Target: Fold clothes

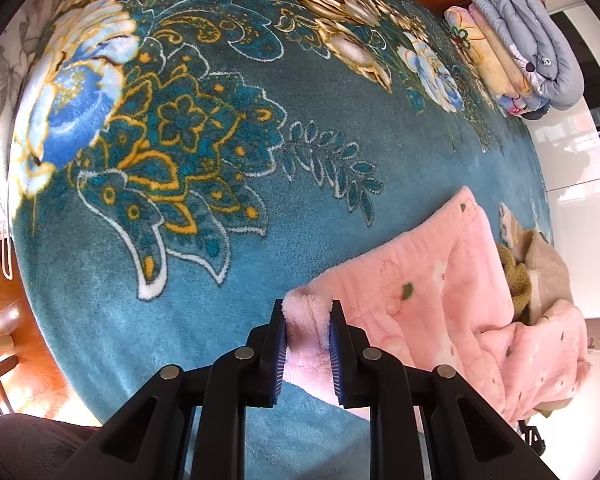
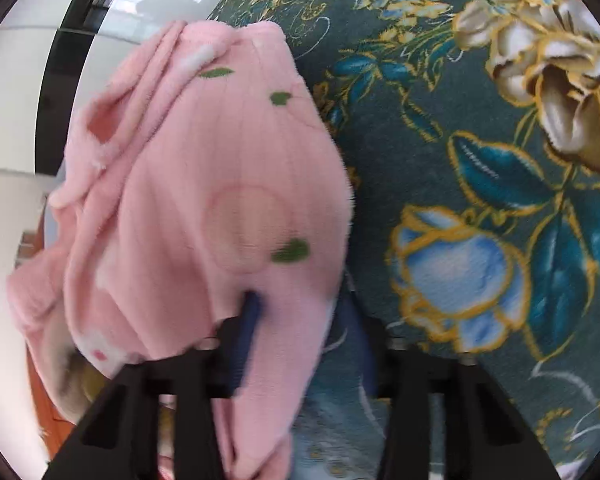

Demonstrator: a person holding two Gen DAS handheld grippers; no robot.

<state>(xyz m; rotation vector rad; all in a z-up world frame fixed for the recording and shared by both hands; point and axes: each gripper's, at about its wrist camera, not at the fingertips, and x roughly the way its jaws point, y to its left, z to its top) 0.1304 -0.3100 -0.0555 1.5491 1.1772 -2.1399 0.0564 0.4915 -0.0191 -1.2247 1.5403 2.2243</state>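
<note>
A fluffy pink garment (image 1: 432,296) with small green leaf marks lies stretched over a teal floral blanket (image 1: 220,160). My left gripper (image 1: 309,320) is shut on one thick corner of it, just above the blanket. In the right wrist view the same pink garment (image 2: 204,200) hangs bunched over my right gripper (image 2: 300,320). The cloth sits between the blue pads (image 2: 252,312) and covers much of them. The right view is blurred by motion. A beige piece (image 1: 548,276) lies under the garment's far end.
A stack of folded quilts and blankets (image 1: 520,40) sits at the blanket's far right corner. Wooden floor (image 1: 4,312) shows at the left. A white wall and dark window frame (image 2: 60,60) lie beyond the bed edge.
</note>
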